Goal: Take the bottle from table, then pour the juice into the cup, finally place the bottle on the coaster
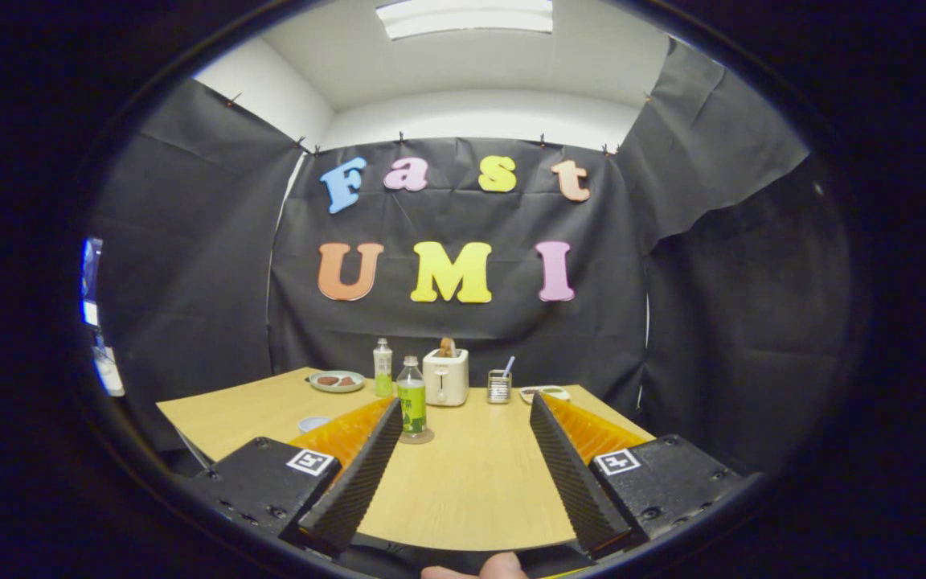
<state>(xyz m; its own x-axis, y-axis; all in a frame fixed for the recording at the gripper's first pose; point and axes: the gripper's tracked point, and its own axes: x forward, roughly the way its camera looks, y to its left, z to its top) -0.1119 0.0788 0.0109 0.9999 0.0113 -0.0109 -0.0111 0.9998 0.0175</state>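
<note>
Far left on the bench [463,490], a cup [313,422] peeks out just beyond the left finger [354,474], close to the bench's left edge. Behind it sits a plate [336,381] with dark pieces on it, near the back edge. Next, a second bottle [383,367] stands at the back, just beside the plate. And there is the bottle [411,400], green label, upright on a round coaster [416,437], right beside the left finger's tip and a little ahead of it; whether they touch I cannot tell. Behind it, a toaster [445,376] with something poking out of the top, then a small rack [499,387] with a utensil standing in it, then a dish [544,393] towards the back right corner.

The gripper [463,414] is spread wide, nothing between the fingers, the right finger [575,474] well apart from the left. Between them runs a broad bare strip of bench, open from the near curved edge up to the row of things at the back. The right side past the right finger shows bare bench to its edge. A fingertip [503,567] shows below the fingers.
</note>
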